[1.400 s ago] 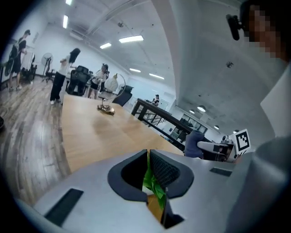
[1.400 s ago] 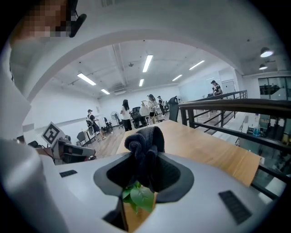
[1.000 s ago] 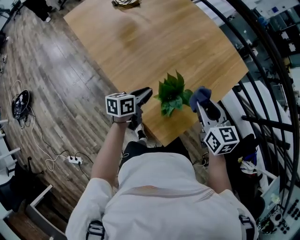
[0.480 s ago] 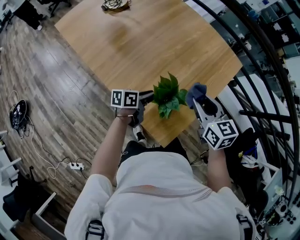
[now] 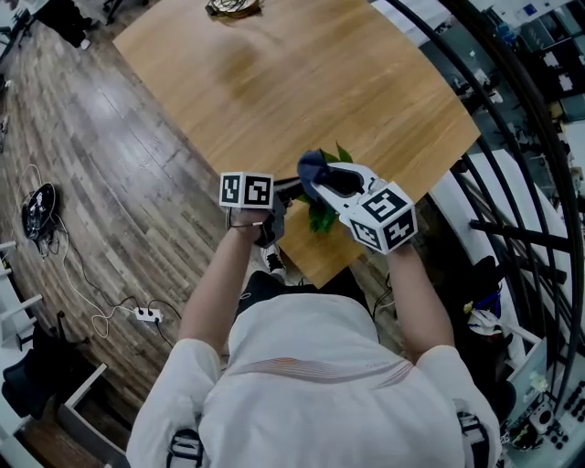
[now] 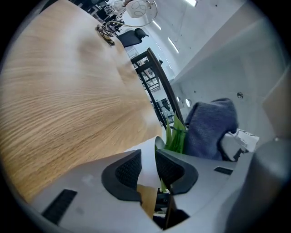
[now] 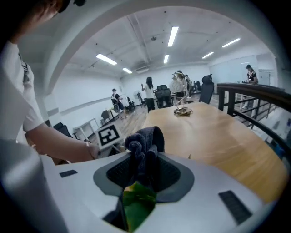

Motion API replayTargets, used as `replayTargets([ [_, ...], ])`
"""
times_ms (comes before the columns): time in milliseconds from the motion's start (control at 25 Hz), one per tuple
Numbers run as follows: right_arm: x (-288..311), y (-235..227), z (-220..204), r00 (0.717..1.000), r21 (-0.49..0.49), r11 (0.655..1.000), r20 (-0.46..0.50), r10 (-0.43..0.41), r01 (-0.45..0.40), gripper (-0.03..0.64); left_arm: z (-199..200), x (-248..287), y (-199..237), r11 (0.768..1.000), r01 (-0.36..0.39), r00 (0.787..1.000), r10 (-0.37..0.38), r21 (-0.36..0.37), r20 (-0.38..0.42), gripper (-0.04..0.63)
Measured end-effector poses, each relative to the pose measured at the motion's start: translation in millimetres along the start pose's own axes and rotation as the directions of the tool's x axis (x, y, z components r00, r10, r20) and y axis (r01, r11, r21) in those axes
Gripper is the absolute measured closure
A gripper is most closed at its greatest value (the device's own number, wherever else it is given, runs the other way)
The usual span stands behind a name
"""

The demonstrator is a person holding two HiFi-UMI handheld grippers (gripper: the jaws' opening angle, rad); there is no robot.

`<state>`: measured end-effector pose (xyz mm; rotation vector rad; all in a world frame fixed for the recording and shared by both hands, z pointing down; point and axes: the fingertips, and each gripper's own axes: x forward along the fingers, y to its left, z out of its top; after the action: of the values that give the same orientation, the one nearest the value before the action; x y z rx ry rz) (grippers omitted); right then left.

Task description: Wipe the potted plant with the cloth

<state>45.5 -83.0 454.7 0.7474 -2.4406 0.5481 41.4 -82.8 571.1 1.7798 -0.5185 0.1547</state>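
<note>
The potted plant point(image 5: 322, 218) stands near the wooden table's point(image 5: 302, 82) front edge, its green leaves mostly hidden under my right gripper point(image 5: 320, 174). That gripper is shut on the blue-grey cloth point(image 5: 311, 166), which sits over the top of the plant. In the right gripper view the cloth point(image 7: 145, 141) bunches between the pads, with a leaf point(image 7: 134, 202) just below. My left gripper point(image 5: 291, 190) is at the plant's left side. Its jaws are closing on the white pot point(image 6: 148, 159), with the leaves point(image 6: 175, 136) and the cloth point(image 6: 211, 127) just beyond.
A coil of cables point(image 5: 228, 7) lies at the table's far edge. A black railing point(image 5: 512, 137) runs along the right. On the wood floor at left are a black device with cords point(image 5: 41, 206) and a power strip point(image 5: 144, 313).
My right gripper has swung left with the cloth, from beside the plant to over its top. The left gripper has moved right, up against the plant.
</note>
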Motion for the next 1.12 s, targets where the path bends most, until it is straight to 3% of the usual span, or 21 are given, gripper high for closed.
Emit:
replayTargets([
  [160,-10,-60,-19,0.986,0.12,0.978,-0.023,-0.167,0.168,0.437,-1,-2,-1,1.0,-0.002,1.0,0.002,-0.009,0.012,0.497],
  [440,-57,-128,-49,0.926,0.273,0.888,-0.034,-0.375,0.369,0.437,-2,-7,0,0.999,-0.013,0.999,0.014,-0.031,0.041,0.499],
  [560,-71,-108,-23,0.934,0.306,0.901,0.085,-0.346,0.306,0.437,-2,-8,1,0.999,-0.016,0.999,0.018,-0.035,0.047,0.5],
  [680,-65,-64,7,0.962,0.315,0.941,0.194,-0.194,0.127,0.437,-1,-10,2,0.999,-0.013,0.999,0.015,-0.042,0.052,0.499],
  [760,-51,-44,5,0.977,0.319,0.946,0.181,-0.113,0.051,0.437,0,-12,2,0.999,-0.014,0.998,0.016,-0.043,0.057,0.499],
  [800,-45,-42,-5,0.983,0.318,0.946,0.145,-0.115,0.064,0.437,0,-12,3,0.999,-0.016,0.998,0.018,-0.042,0.059,0.5],
  [920,-46,-67,-47,0.968,0.324,0.919,0.035,-0.247,0.223,0.437,1,-11,2,0.999,-0.017,0.998,0.019,-0.034,0.063,0.5],
  [1040,-74,-99,-77,0.92,0.359,0.859,0.001,-0.392,0.366,0.437,1,-11,3,0.999,-0.021,0.997,0.023,-0.036,0.075,0.5],
  [1120,-93,-107,-79,0.895,0.374,0.832,0.016,-0.446,0.409,0.437,1,-13,5,0.998,-0.033,0.996,0.036,-0.045,0.082,0.5],
])
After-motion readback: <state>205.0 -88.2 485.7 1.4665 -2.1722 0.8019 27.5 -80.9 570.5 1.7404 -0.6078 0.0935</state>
